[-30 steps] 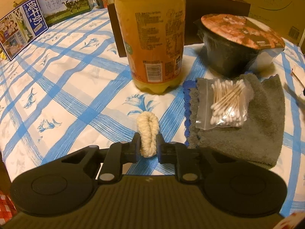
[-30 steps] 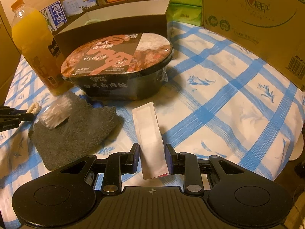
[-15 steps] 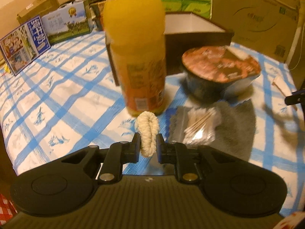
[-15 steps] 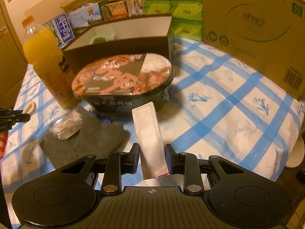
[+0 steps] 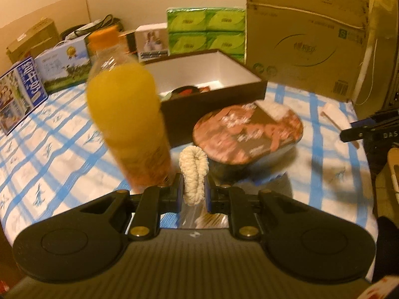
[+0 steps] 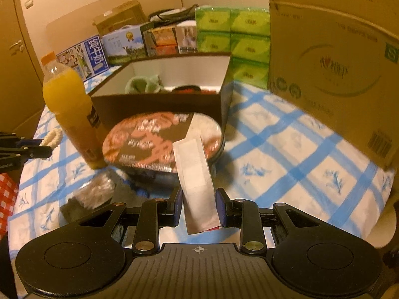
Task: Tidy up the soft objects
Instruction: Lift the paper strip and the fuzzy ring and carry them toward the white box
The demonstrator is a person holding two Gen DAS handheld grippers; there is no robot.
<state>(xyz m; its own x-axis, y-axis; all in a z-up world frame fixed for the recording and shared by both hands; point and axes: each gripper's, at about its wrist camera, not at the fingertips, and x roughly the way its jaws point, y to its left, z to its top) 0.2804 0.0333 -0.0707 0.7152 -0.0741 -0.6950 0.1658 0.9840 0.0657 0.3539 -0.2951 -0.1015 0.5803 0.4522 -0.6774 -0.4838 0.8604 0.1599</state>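
Above the checked tablecloth (image 6: 286, 149), the left gripper (image 5: 194, 194) clamps a rope loop (image 5: 193, 172) and the right gripper (image 6: 198, 205) pinches a flat sachet (image 6: 195, 182), both lifted clear, probably for carrying to the open box (image 6: 159, 104) behind.

Each hand-held gripper, the left hand-held gripper (image 5: 194, 191) and the right hand-held gripper (image 6: 199, 202), is matte black plastic: a ribbed grey-black deck, two round paddle-like lobes with circular recesses, and angular linkage arms. Brass-coloured screws pin the linkages. The fingers (image 6: 177, 203) carry blue-edged pads, and a small white crosshair mark sits on the deck.
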